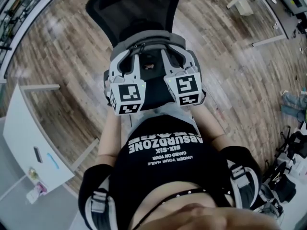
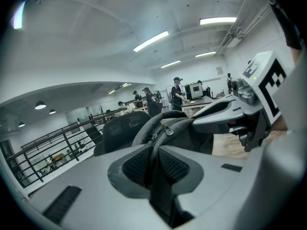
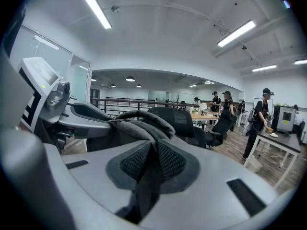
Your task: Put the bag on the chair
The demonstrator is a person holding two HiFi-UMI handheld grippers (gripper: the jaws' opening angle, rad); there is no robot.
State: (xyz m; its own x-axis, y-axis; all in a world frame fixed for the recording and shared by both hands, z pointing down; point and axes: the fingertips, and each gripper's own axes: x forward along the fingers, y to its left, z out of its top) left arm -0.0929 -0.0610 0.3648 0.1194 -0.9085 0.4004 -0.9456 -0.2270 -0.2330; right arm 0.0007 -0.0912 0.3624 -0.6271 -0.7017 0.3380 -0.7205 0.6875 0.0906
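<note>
The left gripper [image 2: 160, 164] and right gripper [image 3: 151, 162] are each clamped on a dark strap [image 2: 156, 186] of the grey bag [image 1: 148, 56] — jaws pressed onto it. The bag is held between them, just in front of the black chair [image 1: 132, 8] — wood floor [image 1: 62, 56] around.

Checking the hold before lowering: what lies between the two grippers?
The bag: in the head view its grey top spans from the left gripper to the right gripper, each shut on it.

My black T-shirt [image 1: 165, 169] reads ABSURDZONE, then SIX-SIX, upside down from here; the smaller lines below stay unclear.
</note>
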